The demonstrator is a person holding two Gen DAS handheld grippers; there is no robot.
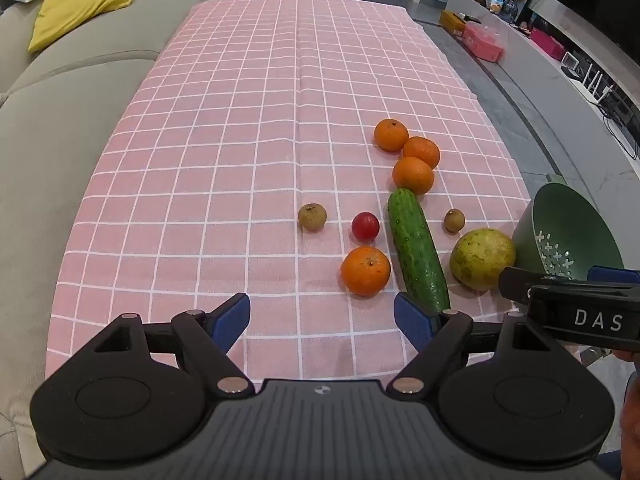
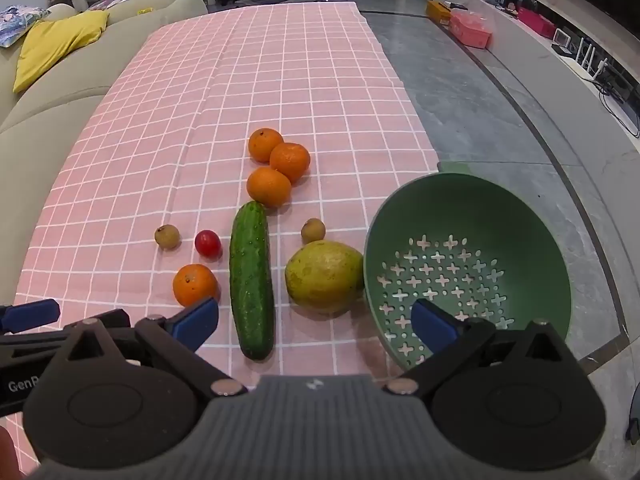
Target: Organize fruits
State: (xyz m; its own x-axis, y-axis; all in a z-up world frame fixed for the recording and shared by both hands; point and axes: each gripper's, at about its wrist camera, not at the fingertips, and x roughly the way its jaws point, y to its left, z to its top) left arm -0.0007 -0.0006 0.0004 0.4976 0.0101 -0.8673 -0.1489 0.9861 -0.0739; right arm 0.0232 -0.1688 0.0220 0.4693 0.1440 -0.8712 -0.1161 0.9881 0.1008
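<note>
Four oranges (image 2: pixel 195 284), two longans (image 2: pixel 167 236), one tomato (image 2: pixel 207 243), one guava (image 2: pixel 325 276).
Cucumber (image 2: pixel 251 282) lies lengthwise, pointing up-frame; both grippers, left gripper (image 1: pixel 322 316) and right gripper (image 2: pixel 316 320), gape wide, empty.

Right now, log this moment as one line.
left gripper: open, empty | right gripper: open, empty | colander: empty, tilted at table edge | fruit: all on cloth

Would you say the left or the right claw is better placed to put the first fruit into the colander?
Probably the right claw: open, with the green colander and yellow-green fruit directly ahead. The left claw faces bare cloth.
</note>
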